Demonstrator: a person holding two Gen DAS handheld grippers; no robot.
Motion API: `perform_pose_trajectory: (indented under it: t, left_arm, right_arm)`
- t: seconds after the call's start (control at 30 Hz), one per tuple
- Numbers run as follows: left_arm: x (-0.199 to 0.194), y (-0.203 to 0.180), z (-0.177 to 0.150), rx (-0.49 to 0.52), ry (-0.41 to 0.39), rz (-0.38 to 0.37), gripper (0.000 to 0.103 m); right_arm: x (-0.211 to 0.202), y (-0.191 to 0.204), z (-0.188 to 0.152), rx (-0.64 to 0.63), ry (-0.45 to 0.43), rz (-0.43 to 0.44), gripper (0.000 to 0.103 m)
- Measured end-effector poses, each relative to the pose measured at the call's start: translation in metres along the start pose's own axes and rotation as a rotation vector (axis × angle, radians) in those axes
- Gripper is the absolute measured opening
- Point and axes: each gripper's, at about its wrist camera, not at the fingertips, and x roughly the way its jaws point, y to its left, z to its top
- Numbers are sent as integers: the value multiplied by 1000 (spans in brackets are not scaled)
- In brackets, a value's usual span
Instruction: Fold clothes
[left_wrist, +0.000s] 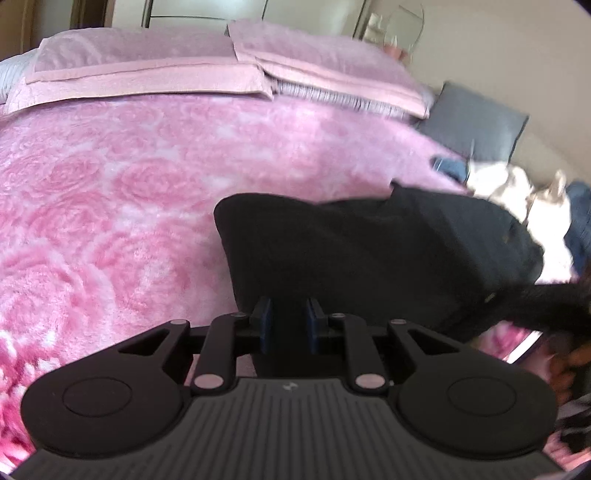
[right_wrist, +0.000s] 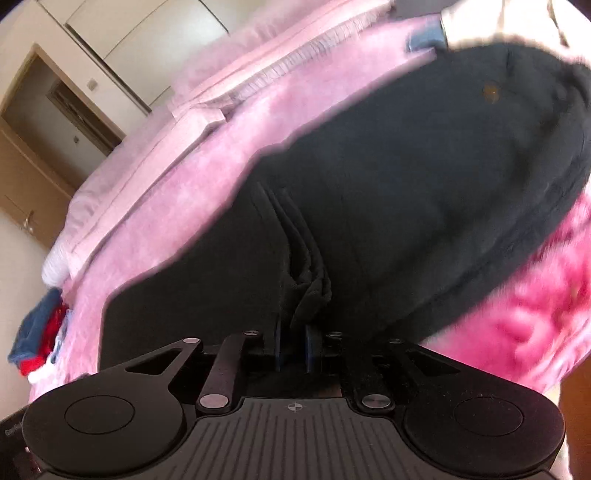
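A black garment (left_wrist: 369, 254) lies partly folded on the pink rose-patterned bedspread (left_wrist: 110, 192). My left gripper (left_wrist: 289, 314) is shut on the near edge of the black garment, with cloth between its blue pads. In the right wrist view the same black garment (right_wrist: 406, 177) fills the middle, and my right gripper (right_wrist: 293, 347) is shut on a bunched fold of it. The view is tilted and blurred.
Two pink pillows (left_wrist: 147, 70) lie at the head of the bed, and a grey cushion (left_wrist: 476, 122) sits at the right. A pile of white and blue clothes (left_wrist: 517, 192) lies beyond the black garment. Blue and red clothes (right_wrist: 37, 332) sit at the bed's far edge. Wardrobe doors (right_wrist: 55, 122) stand behind.
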Motion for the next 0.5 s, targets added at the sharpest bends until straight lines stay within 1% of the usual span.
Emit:
perform_pose_trajectory:
  t: [0.07, 0.17, 0.2, 0.27, 0.33, 0.37, 0.4, 0.47, 0.5]
  left_arm:
    - [2, 0, 0, 7, 7, 9, 14]
    - [-2, 1, 6, 11, -27, -18, 14]
    - [-2, 0, 9, 19, -35, -21, 14]
    - [1, -3, 14, 36, -43, -28, 14]
    - [8, -6, 17, 52, -40, -33, 14]
    - [15, -6, 16, 56, -28, -37, 15]
    - [23, -5, 15, 59, -16, -41, 15]
    - [45, -1, 8, 58, 36, -29, 16]
    - [51, 1, 5, 52, 41, -29, 16]
  right_arm:
    - [-9, 6, 1, -36, -33, -39, 30]
    - [-32, 36, 3, -214, -177, -204, 32]
    - [-36, 44, 0, -272, -217, -208, 32]
    - [-36, 58, -1, -384, -255, -148, 31]
    - [-19, 71, -5, -472, -211, -117, 31]
    - [-9, 73, -10, -505, -181, -120, 31]
    - [2, 71, -16, -536, -142, -146, 31]
    - [22, 61, -31, -592, -51, -215, 31]
    - [29, 57, -37, -623, -50, -230, 31]
